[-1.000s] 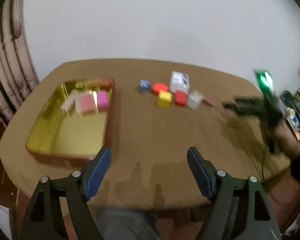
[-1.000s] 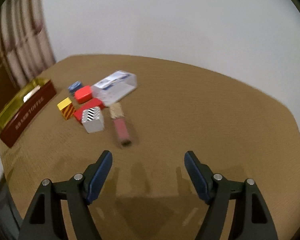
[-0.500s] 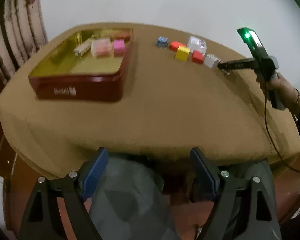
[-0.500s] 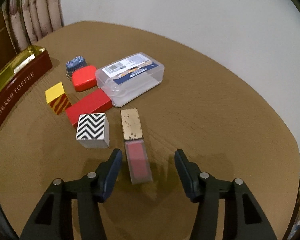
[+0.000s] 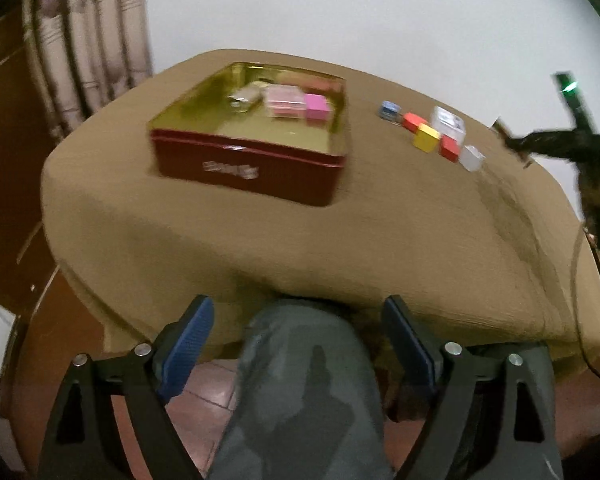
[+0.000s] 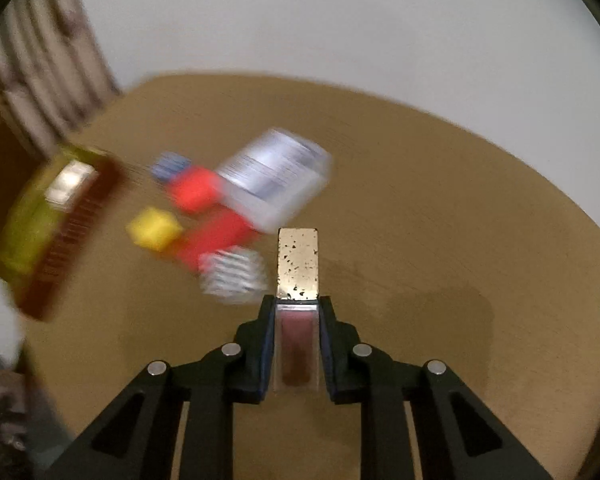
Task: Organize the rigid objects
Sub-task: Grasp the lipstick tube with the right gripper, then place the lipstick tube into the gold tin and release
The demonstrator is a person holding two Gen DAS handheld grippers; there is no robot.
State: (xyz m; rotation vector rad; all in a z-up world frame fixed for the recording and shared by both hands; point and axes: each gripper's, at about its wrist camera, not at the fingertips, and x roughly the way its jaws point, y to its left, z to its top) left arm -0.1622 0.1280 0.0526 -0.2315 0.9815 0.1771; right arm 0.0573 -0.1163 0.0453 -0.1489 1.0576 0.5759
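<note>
Right wrist view shows the right hand-held gripper (image 6: pixel 296 344) squeezed tight on a small flat case (image 6: pixel 297 288). The case has a pink clear part between the blue pads and a gold speckled lid sticking out in front. Its jaws have just been closing, and now they press on both sides of the case. The case is above the brown tabletop (image 6: pixel 440 220), not lying on it.

Just beside it, to the left, sit the other little things, all blurry: a black and white striped block (image 6: pixel 234 276), a red block (image 6: pixel 216 236), a yellow block (image 6: pixel 154 228), a round red box (image 6: pixel 192 190), a small blue thing (image 6: pixel 168 168) and a clear plastic box (image 6: pixel 276 176). Farther left is the red tin (image 6: pixel 60 240) with a gold inside.

From the left wrist view, the left hand-held gripper (image 5: pixel 298 344) is wide open with nothing in it. Its jaws have just been opening. It hangs off the near edge of the tabletop, over a person's knee in grey trousers (image 5: pixel 304 380). The tin holds a pink block (image 5: pixel 317 107), a pink clear box (image 5: pixel 284 101) and a silvery thing (image 5: pixel 246 96).
</note>
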